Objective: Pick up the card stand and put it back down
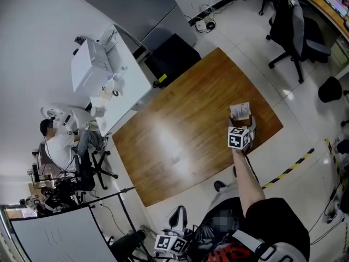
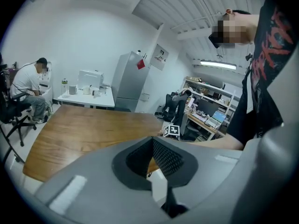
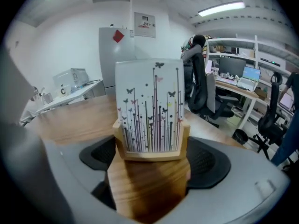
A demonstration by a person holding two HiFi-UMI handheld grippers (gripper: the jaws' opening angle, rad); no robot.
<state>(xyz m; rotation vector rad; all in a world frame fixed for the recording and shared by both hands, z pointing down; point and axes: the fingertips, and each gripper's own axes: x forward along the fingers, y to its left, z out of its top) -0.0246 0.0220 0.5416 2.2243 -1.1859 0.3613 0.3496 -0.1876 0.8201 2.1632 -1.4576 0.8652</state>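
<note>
Card stand (image 1: 240,112) sits at about 3 o'clock on the wooden table (image 1: 180,135), close to that edge, with the floor just beyond.

Right gripper (image 1: 241,129): jaws drawn in to the width of the stand's wooden base. A pad meets each side low down, with no gap visible in the right gripper view. How firmly they press cannot be read.

Left gripper (image 2: 152,146): tips together, nothing between them. It is off the table at 6 o'clock in the head view, near the person's body.

Risks, as judged:
- The hold is on the base only, and the printed cards (image 3: 150,108) stand tall above it. Any tilt in the lift could tip them out of the slot.
- The smooth wooden sides could slip if the squeeze is light.
- Set-down is near the 3 o'clock edge, so a small outward drift could put the base partly off the table.
</note>
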